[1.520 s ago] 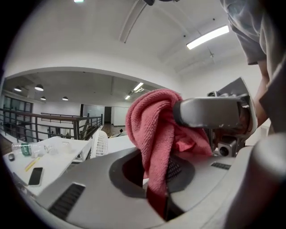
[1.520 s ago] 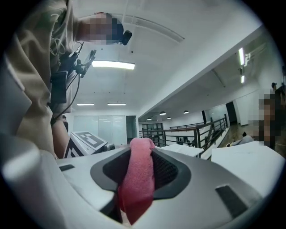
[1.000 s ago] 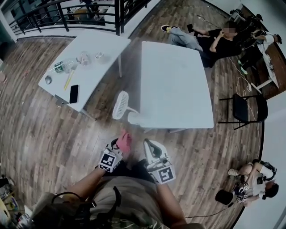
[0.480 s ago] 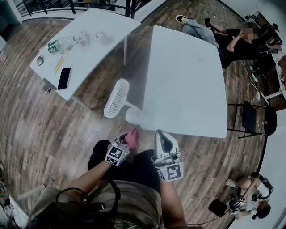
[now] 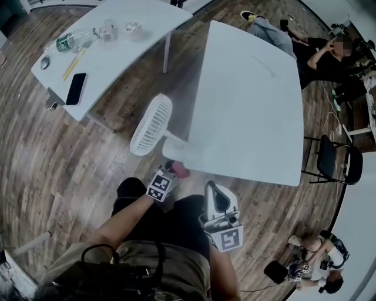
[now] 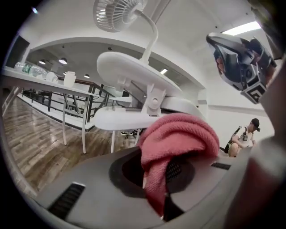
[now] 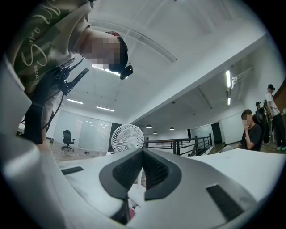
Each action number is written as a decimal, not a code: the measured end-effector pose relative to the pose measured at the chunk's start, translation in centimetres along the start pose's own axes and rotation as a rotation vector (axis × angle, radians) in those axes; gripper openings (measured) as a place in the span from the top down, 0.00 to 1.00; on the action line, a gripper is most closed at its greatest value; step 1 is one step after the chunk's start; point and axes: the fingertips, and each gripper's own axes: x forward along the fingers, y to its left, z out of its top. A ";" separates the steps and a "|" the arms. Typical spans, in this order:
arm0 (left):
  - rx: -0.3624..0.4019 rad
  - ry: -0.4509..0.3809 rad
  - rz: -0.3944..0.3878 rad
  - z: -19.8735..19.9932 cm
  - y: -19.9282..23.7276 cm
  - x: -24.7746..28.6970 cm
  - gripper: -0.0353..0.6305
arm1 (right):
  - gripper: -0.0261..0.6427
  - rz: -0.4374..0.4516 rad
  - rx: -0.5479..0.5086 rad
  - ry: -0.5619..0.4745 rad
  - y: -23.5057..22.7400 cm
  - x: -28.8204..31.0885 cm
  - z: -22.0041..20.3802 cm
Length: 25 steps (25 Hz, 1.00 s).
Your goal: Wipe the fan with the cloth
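Observation:
A white fan point(image 5: 150, 124) stands on a curved stalk from its base point(image 5: 179, 154) at the near corner of the big white table point(image 5: 247, 100). My left gripper point(image 5: 174, 171) is shut on a pink cloth point(image 5: 180, 171), just in front of that base. In the left gripper view the bunched cloth point(image 6: 173, 136) fills the jaws of the left gripper point(image 6: 164, 179), with the fan base point(image 6: 134, 74) close ahead and the fan head point(image 6: 118, 13) high above. My right gripper point(image 5: 214, 189) is shut and empty, to the right of the left one. In its own view the right gripper point(image 7: 143, 166) faces the fan point(image 7: 127, 137).
A second white table point(image 5: 117, 35) at the upper left carries a phone point(image 5: 76, 89), a pencil point(image 5: 73, 64), a bottle point(image 5: 69, 41) and a mouse point(image 5: 44, 62). A black chair point(image 5: 329, 157) stands at the right. People sit beyond the big table and at the lower right.
My left gripper has come down and forward with the cloth, from near my body to the fan's base. The right gripper has sunk a little. The fan now looks nearer.

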 end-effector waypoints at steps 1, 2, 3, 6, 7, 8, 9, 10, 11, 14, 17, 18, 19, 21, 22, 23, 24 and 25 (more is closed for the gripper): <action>-0.001 -0.018 0.001 0.5 0.2 0.3 0.86 | 0.96 -0.001 0.002 0.003 0.0 -0.1 -0.1; -0.001 -0.033 0.002 0.9 0.4 0.5 0.86 | 0.96 -0.003 0.010 0.017 0.1 -0.3 -0.5; -0.002 -0.045 0.002 1.2 0.5 0.5 0.87 | 0.96 -0.005 0.021 0.034 0.2 -0.5 -0.8; 0.004 -0.060 -0.005 1.9 0.6 0.3 0.87 | 0.96 -0.011 0.044 0.058 0.4 -0.6 -1.2; 0.007 -0.064 -0.003 2.1 0.7 0.2 0.87 | 0.96 -0.012 0.049 0.063 0.5 -0.6 -1.3; 0.008 -0.067 0.000 2.2 0.8 0.1 0.87 | 0.96 -0.013 0.054 0.069 0.7 -0.7 -1.5; 0.010 -0.067 0.005 2.2 0.9 -0.1 0.87 | 0.96 -0.017 0.058 0.077 0.7 -0.8 -1.6; 0.013 -0.065 0.011 2.2 1.0 -0.2 0.87 | 0.96 -0.024 0.065 0.084 0.7 -0.9 -1.7; 0.020 -0.060 0.017 2.2 1.0 -0.2 0.87 | 0.96 -0.033 0.074 0.092 0.7 -1.0 -1.8; 0.047 -0.036 0.035 2.2 1.3 -0.5 0.87 | 0.96 -0.043 0.093 0.128 1.0 -1.0 -1.6; 0.034 -0.011 0.064 1.9 2.0 -0.8 0.87 | 0.96 -0.024 0.092 0.181 1.1 -0.5 -1.6; 0.029 -0.002 0.072 2.0 2.1 -0.7 0.87 | 0.96 -0.022 0.093 0.191 0.8 -0.2 -1.3; 0.028 0.007 0.075 2.0 2.1 -0.6 0.87 | 0.96 -0.023 0.094 0.196 0.6 0.0 -0.9; 0.030 0.013 0.064 1.9 1.5 -0.4 0.87 | 0.96 -0.022 0.100 0.193 0.4 0.3 0.2; 0.040 0.010 0.057 1.7 1.2 -0.4 0.87 | 0.96 -0.014 0.105 0.187 0.5 0.5 0.6; 0.055 0.003 0.054 1.5 1.0 -0.4 0.87 | 0.96 0.000 0.107 0.183 0.6 0.7 0.9; 0.070 -0.006 0.055 1.4 0.9 -0.3 0.87 | 0.96 0.020 0.104 0.182 0.8 0.8 1.0; 0.079 -0.017 0.060 1.3 0.8 -0.1 0.87 | 0.96 0.041 0.098 0.185 1.0 0.9 1.0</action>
